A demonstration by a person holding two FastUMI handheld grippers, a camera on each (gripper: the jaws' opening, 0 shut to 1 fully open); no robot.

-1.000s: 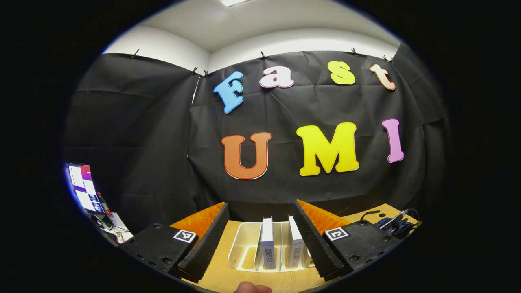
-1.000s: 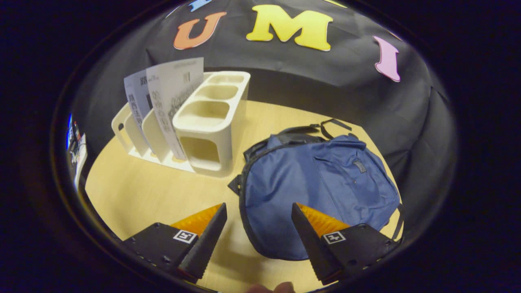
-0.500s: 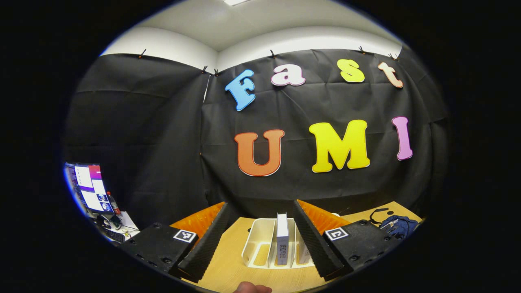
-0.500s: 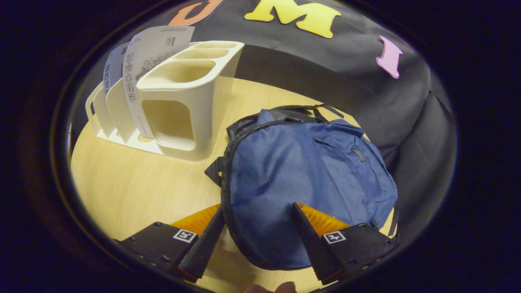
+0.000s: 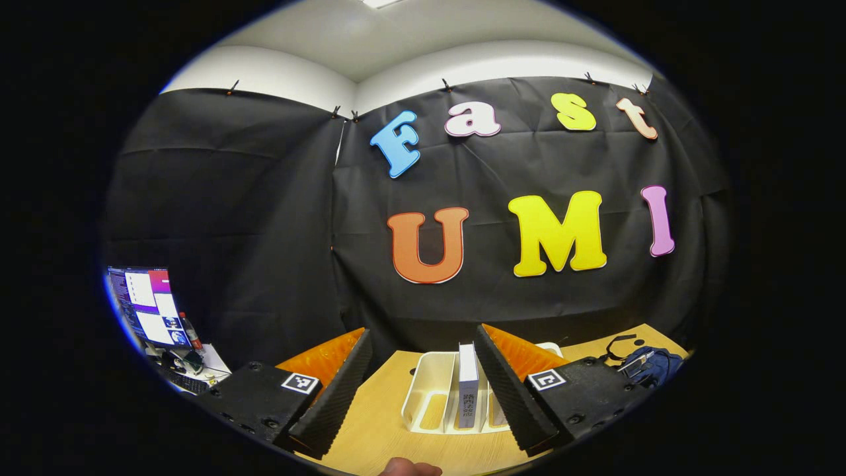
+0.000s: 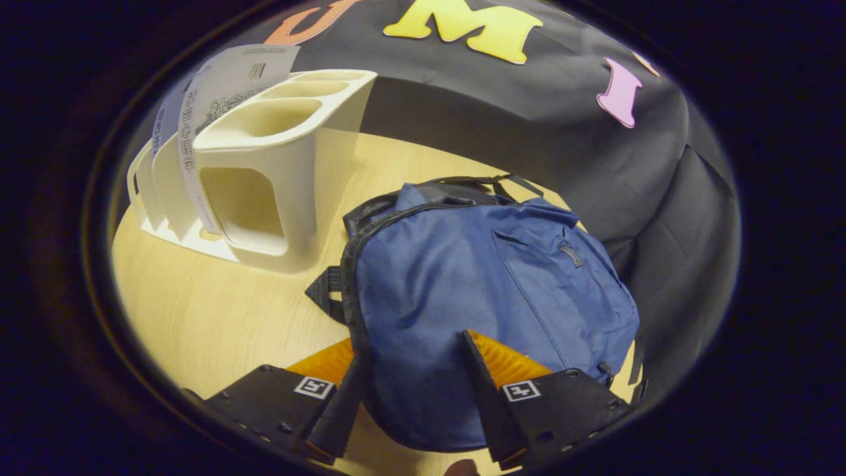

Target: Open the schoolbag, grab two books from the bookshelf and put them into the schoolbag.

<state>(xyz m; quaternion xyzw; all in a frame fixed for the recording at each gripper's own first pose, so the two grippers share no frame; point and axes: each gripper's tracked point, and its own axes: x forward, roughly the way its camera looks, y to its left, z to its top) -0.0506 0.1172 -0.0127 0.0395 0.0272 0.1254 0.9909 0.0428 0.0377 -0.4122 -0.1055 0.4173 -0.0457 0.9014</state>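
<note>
Right claw (image 6: pixel 410 396), jaws spread, straddles the soft, floppy blue schoolbag (image 6: pixel 482 291) on the tabletop (image 6: pixel 218 311); its zipper seam looks the likeliest hold.

One blue schoolbag (image 6: pixel 489 277) lies on one wooden table (image 6: pixel 218 317), beside one cream bookshelf (image 6: pixel 264 178) that holds two books (image 6: pixel 218 99) standing in its slots. The tall end of the bookshelf has three open cups on top and one opening in its side. Two grippers are at work: the left gripper (image 5: pixel 423 396) and the right gripper (image 6: pixel 410 403), each with two fingers and two square markers on its body. One lit monitor (image 5: pixel 149 304) and one bottle (image 5: pixel 192 330) stand off to the side.
</note>
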